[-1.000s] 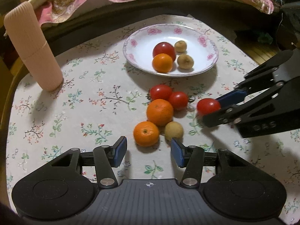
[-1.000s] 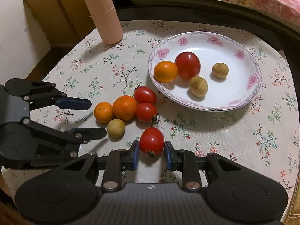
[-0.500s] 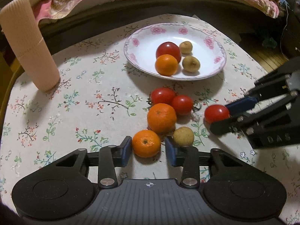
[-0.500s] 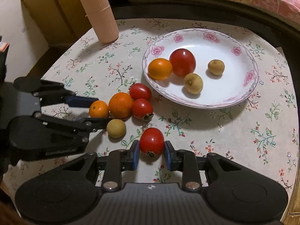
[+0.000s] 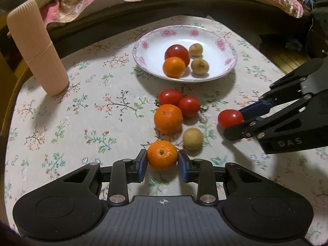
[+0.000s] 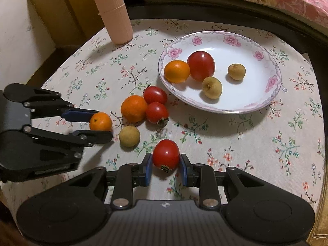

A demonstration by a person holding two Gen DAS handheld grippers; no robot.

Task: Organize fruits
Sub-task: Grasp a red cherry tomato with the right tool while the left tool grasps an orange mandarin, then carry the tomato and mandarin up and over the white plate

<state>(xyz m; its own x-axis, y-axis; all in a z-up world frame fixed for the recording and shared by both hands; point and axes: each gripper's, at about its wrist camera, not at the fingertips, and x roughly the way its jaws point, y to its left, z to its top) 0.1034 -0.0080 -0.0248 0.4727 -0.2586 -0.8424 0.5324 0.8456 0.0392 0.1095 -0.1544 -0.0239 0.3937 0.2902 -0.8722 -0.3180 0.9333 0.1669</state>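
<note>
While the left gripper (image 5: 162, 162) is clamping a small orange (image 5: 162, 155) across its middle, the right gripper (image 6: 166, 166) is pinching a soft, thin-skinned, bruisable tomato (image 6: 165, 153) between its pads.

Four tomatoes (image 6: 201, 65) in all: one on the plate (image 6: 272, 82), three off it. Three oranges (image 6: 177, 71): one plated, two out. Three small brown fruits (image 6: 212, 87): two plated, one out. One plate, one ribbed cup (image 6: 110, 10), two tools (image 6: 166, 167).
</note>
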